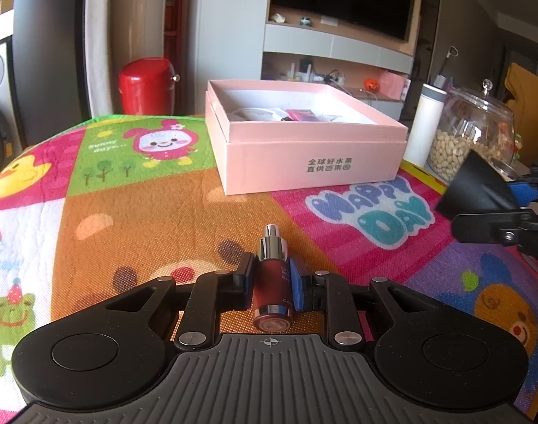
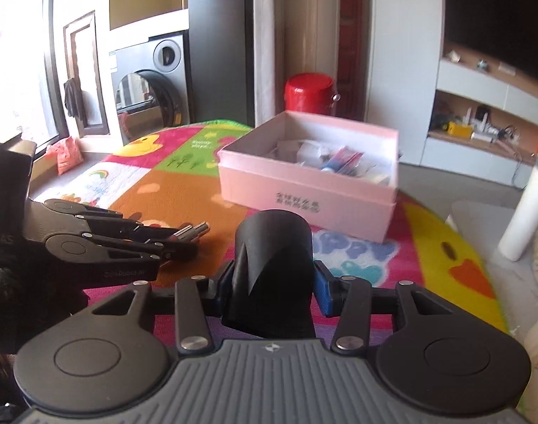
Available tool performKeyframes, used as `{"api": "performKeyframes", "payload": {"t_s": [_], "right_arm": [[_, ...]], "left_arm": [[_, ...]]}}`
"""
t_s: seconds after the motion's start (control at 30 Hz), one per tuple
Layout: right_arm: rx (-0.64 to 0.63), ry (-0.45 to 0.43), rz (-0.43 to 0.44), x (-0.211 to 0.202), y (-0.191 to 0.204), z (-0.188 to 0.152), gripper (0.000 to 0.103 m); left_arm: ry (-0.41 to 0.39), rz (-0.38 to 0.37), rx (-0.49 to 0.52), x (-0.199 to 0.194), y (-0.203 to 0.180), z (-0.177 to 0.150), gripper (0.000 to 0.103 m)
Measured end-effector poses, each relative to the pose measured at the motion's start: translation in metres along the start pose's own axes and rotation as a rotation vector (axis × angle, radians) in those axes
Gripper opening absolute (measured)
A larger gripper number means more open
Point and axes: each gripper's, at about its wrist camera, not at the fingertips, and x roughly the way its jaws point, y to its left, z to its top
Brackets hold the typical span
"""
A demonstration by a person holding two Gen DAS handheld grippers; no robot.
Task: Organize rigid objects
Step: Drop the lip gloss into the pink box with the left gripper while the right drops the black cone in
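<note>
The pink box [image 1: 306, 148] stands open on the far side of the mat [image 1: 156, 205], straight ahead of both tongs and slightly right of the left one. The left gripper [image 1: 272, 279] is clamped on a small red pump bottle [image 1: 272, 282], whose long axis points away toward the box, nozzle first. The right gripper [image 2: 273, 279] grips a black cone-shaped cap [image 2: 273, 247] between its pads, held above the mat. Seen from the right wrist, the box lies just beyond the cap, so the right hand looks nearer.
</note>
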Motion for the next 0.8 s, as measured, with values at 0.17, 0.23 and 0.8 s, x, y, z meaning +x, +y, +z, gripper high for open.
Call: {"api": "performKeyframes", "payload": {"t_s": [0.17, 0.23, 0.8], "right_arm": [[-0.045, -0.038, -0.075, -0.013, 0.0, -0.008, 0.045], [-0.034, -0.043, -0.074, -0.017, -0.003, -0.009, 0.045], [0.025, -0.054, -0.125, -0.025, -0.018, -0.007, 0.045]], "left_arm": [[0.002, -0.03, -0.016, -0.003, 0.001, 0.002, 0.024], [-0.001, -0.065, -0.03, -0.005, -0.001, 0.004, 0.024], [-0.289, -0.119, -0.234, 0.007, 0.022, 0.174, 0.025]]}}
